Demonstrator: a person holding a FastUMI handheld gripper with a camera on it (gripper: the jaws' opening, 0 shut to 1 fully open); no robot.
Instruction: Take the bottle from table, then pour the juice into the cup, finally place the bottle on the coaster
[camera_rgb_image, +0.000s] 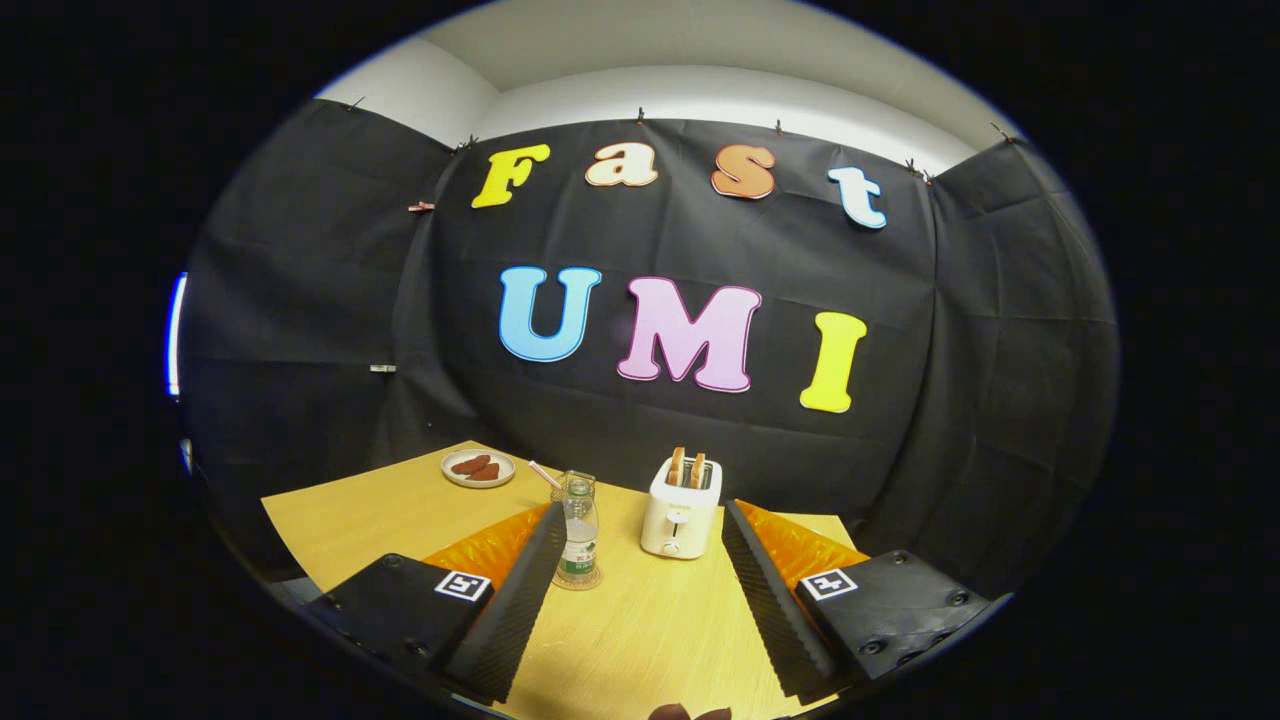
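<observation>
Bottle (579, 535) is seen upright on coaster (577, 581), left of toaster (681, 510); cup (577, 484) just behind. Gripper (640, 560) is spread wide, nothing held.

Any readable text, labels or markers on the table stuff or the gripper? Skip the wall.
On the bottle: a green and white label, too small to read.
On the toaster: no text seen.
On the open gripper, bottle by its left fingertip: a square black-and-white marker each side, pattern only, no words.

Staged recording booth: black cloth wall (700, 440), wooden table (380, 510), toaster (681, 508), plate (478, 468).
</observation>
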